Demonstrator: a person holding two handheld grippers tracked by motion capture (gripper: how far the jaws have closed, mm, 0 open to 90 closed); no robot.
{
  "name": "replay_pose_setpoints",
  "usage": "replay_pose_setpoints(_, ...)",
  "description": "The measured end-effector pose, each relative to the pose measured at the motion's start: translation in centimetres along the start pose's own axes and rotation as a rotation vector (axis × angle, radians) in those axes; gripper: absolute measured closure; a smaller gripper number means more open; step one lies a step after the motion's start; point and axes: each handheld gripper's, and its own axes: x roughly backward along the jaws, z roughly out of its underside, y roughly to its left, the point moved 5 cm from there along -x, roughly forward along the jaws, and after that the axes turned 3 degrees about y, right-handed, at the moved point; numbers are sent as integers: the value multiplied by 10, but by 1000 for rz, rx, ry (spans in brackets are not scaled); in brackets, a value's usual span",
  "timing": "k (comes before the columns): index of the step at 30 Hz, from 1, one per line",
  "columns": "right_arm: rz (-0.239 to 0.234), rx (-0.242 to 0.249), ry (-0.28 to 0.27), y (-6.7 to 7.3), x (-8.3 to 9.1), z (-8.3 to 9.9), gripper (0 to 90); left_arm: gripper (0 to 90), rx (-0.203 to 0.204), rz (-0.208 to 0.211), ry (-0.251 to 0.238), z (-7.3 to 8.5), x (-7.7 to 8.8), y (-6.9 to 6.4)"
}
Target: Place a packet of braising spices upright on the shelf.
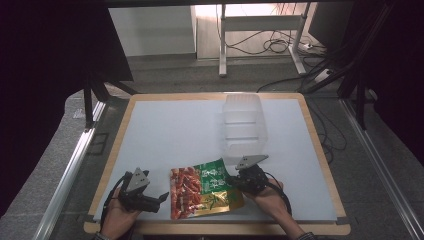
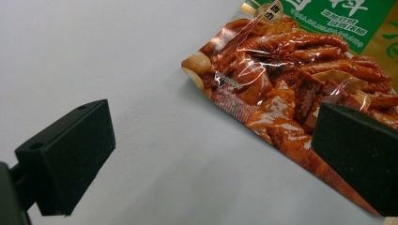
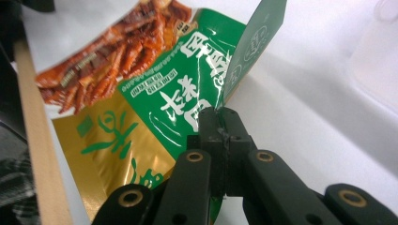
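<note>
A flat snack pouch (image 1: 202, 188), printed red, green and gold, lies on the white mat near the table's front edge. My right gripper (image 1: 239, 181) is shut on the pouch's right edge; in the right gripper view its jaws pinch the green foil (image 3: 187, 84), which curls upward beyond the gripper (image 3: 219, 117). My left gripper (image 1: 159, 199) rests left of the pouch with its jaws wide open. In the left gripper view the pouch's red corner (image 2: 281, 79) lies ahead, and nothing sits between the gripper's (image 2: 211, 164) fingers (image 2: 70, 154).
A clear plastic bin (image 1: 243, 125) stands on the white mat (image 1: 170, 130) behind the right gripper. The wooden table rim (image 1: 220, 229) runs along the front. Desk legs and cables cross the floor beyond the table.
</note>
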Motion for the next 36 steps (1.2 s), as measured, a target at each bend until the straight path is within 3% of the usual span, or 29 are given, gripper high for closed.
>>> replay_pose_setpoints(12, -34, 5, -73, 3, 15, -22, 892, 0, 4, -4, -12, 0, 1, 1)
replay_pose_setpoints(21, -61, -18, -115, 1, 25, -42, 896, 0, 4, -7, -12, 0, 1, 2)
replay_pose_setpoints(26, -67, -3, -150, -1, 38, -62, 896, 0, 6, -9, -13, 0, 1, 2)
replay_pose_setpoints(36, -77, 33, -158, -1, 52, -93, 897, 0, 1, -11, -24, -1, 3, 3)
